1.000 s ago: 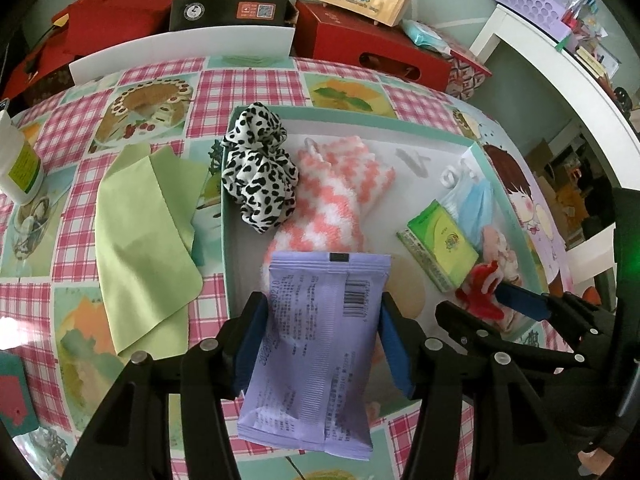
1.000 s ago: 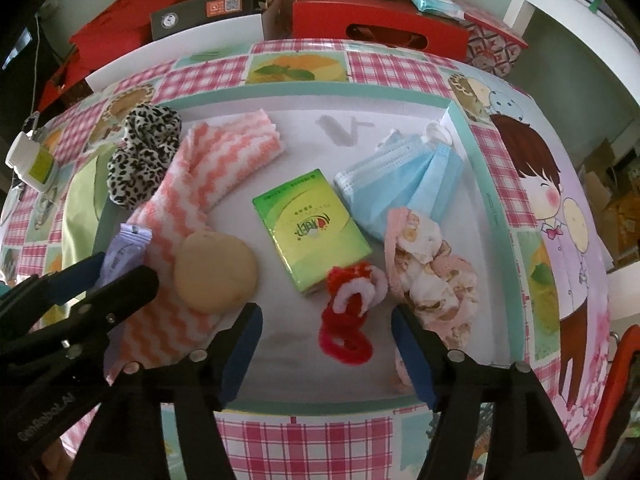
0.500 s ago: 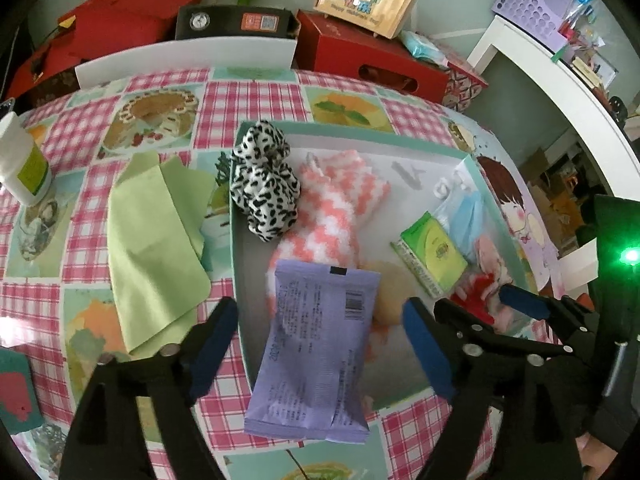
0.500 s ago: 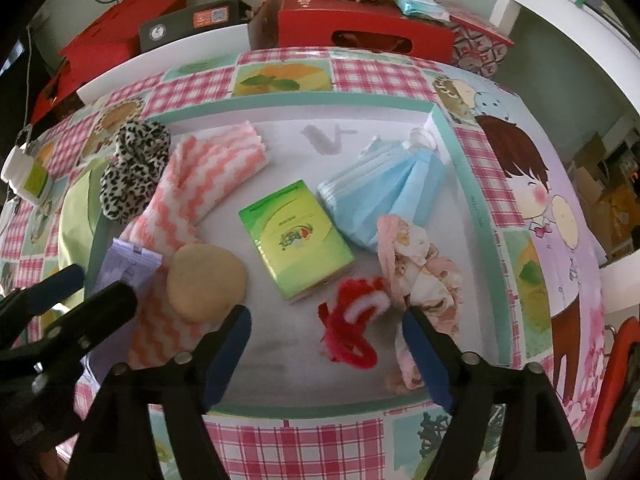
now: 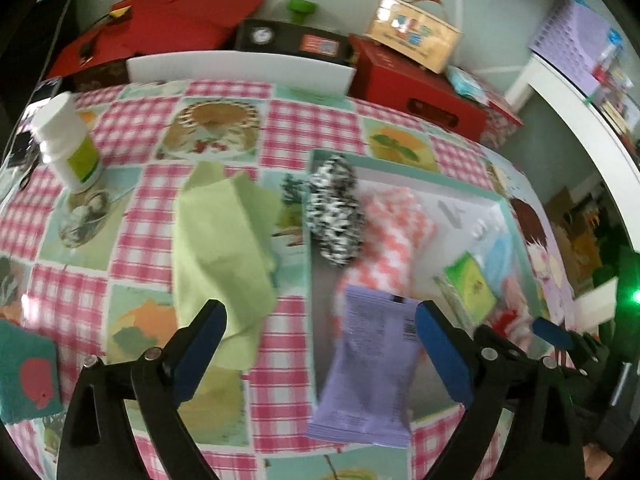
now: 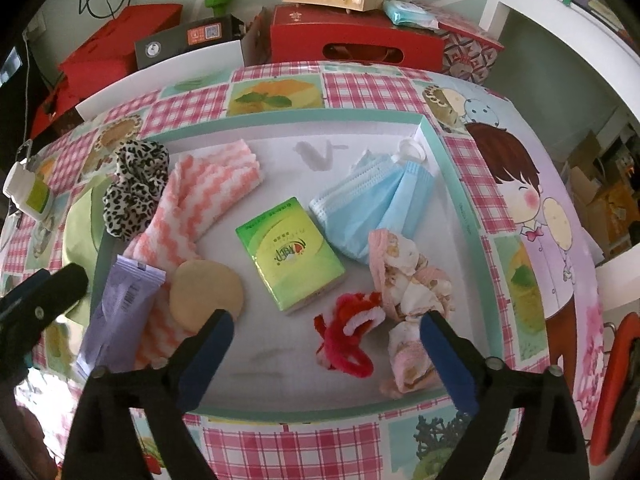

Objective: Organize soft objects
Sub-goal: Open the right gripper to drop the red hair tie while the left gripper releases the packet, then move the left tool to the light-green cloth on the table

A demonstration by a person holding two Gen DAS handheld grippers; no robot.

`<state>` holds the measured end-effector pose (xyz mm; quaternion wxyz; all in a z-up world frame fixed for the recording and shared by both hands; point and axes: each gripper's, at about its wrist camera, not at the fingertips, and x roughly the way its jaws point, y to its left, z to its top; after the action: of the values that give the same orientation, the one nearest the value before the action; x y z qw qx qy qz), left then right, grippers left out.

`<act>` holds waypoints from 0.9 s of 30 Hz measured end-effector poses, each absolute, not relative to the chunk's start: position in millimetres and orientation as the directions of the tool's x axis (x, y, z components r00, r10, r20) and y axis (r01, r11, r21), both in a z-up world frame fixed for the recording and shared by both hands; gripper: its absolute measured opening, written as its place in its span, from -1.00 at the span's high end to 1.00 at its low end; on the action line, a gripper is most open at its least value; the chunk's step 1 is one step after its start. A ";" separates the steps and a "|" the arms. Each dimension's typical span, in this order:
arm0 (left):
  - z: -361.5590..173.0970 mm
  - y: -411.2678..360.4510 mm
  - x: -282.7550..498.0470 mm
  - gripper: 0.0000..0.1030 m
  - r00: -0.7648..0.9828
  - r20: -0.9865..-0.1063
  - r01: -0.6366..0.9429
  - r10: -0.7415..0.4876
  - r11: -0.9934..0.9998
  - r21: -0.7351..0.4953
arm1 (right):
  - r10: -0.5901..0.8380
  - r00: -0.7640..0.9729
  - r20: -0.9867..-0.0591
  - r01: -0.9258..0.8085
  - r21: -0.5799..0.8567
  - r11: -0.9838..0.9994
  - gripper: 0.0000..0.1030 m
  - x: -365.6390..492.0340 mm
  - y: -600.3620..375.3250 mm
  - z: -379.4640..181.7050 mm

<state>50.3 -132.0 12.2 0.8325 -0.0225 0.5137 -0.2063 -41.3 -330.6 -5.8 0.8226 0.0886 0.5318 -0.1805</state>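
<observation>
A purple wipes packet [image 5: 370, 364] lies across the near left rim of the teal-edged tray [image 6: 320, 124]; it also shows in the right wrist view [image 6: 118, 312]. My left gripper [image 5: 320, 344] is open and empty above it, pulled back. In the tray lie a leopard scrunchie [image 6: 134, 188], a pink zigzag cloth [image 6: 200, 196], a tan round pad [image 6: 206, 296], a green tissue pack [image 6: 290, 254], blue masks [image 6: 372, 208], a pink printed cloth [image 6: 412, 292] and a red scrunchie [image 6: 348, 334]. My right gripper [image 6: 326, 354] is open and empty over the tray's near edge.
A light green cloth [image 5: 224, 248] lies on the checkered tablecloth left of the tray. A white bottle [image 5: 66, 144] stands at the far left. A teal-and-red card [image 5: 26, 380] lies near left. Red boxes [image 6: 356, 42] and a white board [image 5: 240, 68] line the back.
My left gripper opened and let go of the purple packet, then drew back and left. The packet now rests on the tray's rim. The right gripper rose slightly.
</observation>
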 end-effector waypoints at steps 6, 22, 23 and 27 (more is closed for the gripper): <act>11.3 -110.3 59.9 -0.85 0.383 -0.853 0.265 -0.355 0.927 -0.266 | -0.199 0.377 -0.905 0.389 -0.041 0.921 -0.88 -41.3 -327.9 -4.7; 23.7 -50.3 80.1 -0.85 0.445 -0.856 0.164 -0.264 0.963 -0.212 | -0.141 0.450 -0.882 0.315 0.009 0.949 -0.88 -27.5 -294.3 10.3; 23.8 -48.8 80.4 -0.85 0.448 -0.854 0.164 -0.264 0.963 -0.212 | -0.136 0.456 -0.880 0.304 0.010 0.953 -0.88 -25.6 -289.6 11.3; 20.7 -41.9 85.3 -0.85 0.443 -0.845 0.161 -0.301 0.953 -0.255 | -0.132 0.465 -0.875 0.271 -0.002 0.963 -0.88 -17.3 -273.8 12.9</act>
<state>85.3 -41.9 20.7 0.8465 -0.0687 0.5101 -0.1363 -17.3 -273.8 12.9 0.8532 0.0687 0.5035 -0.1181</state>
